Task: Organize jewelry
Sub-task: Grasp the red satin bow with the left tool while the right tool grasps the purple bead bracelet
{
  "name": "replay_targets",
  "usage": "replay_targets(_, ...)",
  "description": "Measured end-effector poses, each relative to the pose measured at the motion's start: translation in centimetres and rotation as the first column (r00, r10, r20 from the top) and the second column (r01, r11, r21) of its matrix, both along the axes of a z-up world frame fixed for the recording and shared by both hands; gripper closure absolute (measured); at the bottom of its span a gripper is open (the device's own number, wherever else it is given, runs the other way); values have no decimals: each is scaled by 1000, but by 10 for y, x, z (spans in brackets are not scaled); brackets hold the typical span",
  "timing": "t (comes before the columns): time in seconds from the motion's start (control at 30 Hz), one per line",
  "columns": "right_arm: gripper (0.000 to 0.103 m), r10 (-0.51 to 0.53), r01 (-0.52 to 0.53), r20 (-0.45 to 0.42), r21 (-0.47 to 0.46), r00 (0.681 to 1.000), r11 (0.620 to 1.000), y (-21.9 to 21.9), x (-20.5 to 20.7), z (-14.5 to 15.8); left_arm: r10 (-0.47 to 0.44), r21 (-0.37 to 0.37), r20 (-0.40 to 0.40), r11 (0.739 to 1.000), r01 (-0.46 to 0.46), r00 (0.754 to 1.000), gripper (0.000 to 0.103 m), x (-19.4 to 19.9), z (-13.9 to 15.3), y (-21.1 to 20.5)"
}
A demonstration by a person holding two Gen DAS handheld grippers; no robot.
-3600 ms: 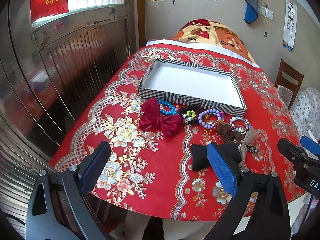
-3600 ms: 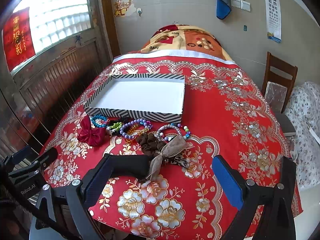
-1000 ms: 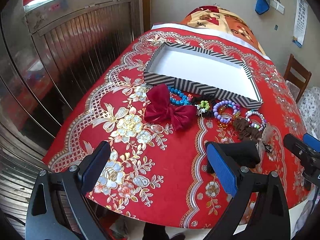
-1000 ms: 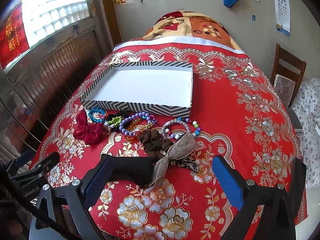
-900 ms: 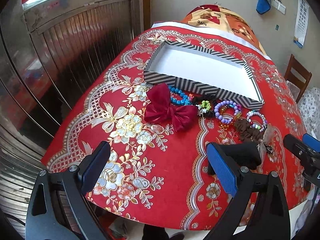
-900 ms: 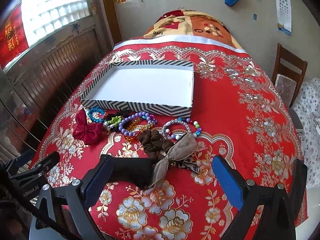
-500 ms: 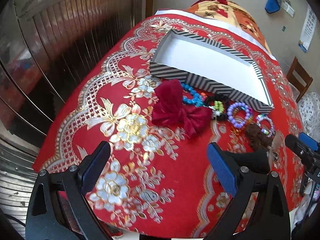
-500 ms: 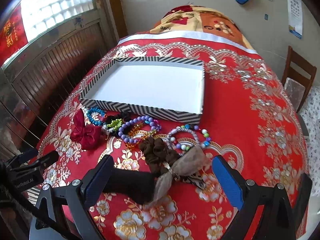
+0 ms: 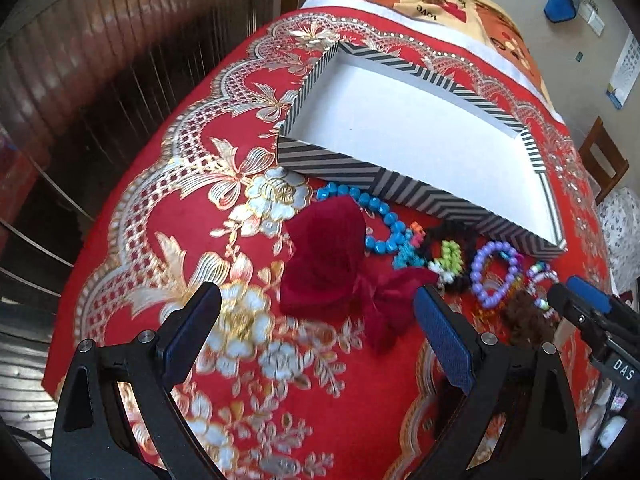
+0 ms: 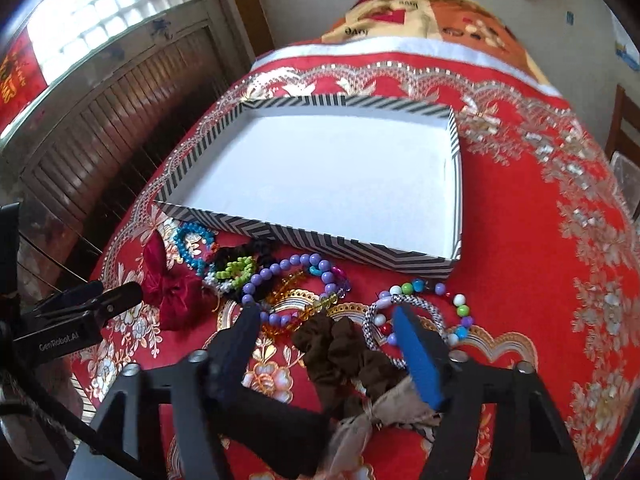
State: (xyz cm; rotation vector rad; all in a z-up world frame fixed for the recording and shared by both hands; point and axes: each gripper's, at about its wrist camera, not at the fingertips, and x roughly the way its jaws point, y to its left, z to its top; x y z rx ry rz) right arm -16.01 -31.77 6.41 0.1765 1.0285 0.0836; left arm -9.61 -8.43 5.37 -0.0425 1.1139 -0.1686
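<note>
1. Right hand-held gripper (image 10: 324,334): both views sit nearer and steeper over the pieces than a second ago. Its jaws stood at full spread then; now they are closing, about half apart. The brown scrunchie (image 10: 344,356) lies between the fingers, but the pads do not visibly press it yet. Judgement: the first pick is beginning.
2. Just behind its fingertips: a black-and-white bracelet (image 10: 416,308) by the blue pad, a purple bead bracelet (image 10: 288,276) and amber beads by the dark one. A neighbour could get snagged.
3. Left hand-held gripper (image 9: 316,330): jaws wide apart, holding nothing. The dark red bow (image 9: 340,264) lies just ahead of the fingertips, roughly centred, not touched.
4. Beyond the bow: a blue bead bracelet (image 9: 376,220), then a black and green piece (image 9: 450,252), all loose on the red-clothed surface (image 9: 360,400).
5. Farthest: the striped box (image 10: 316,240), white floor bare, nothing filed. Every item still lies just outside its near wall.
</note>
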Motion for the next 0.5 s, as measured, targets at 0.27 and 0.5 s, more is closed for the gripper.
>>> replay_targets(0.27,53,-3,5,-50,49,999,999,-10,23,-13,-40,21,-50,999,42,998,5,26,-20,-8)
replay_targets(0.5,64,-4,16,-101,117,995,993,-19,38,-27,-112,31,-102,993,116,988,32,40,-32,-17)
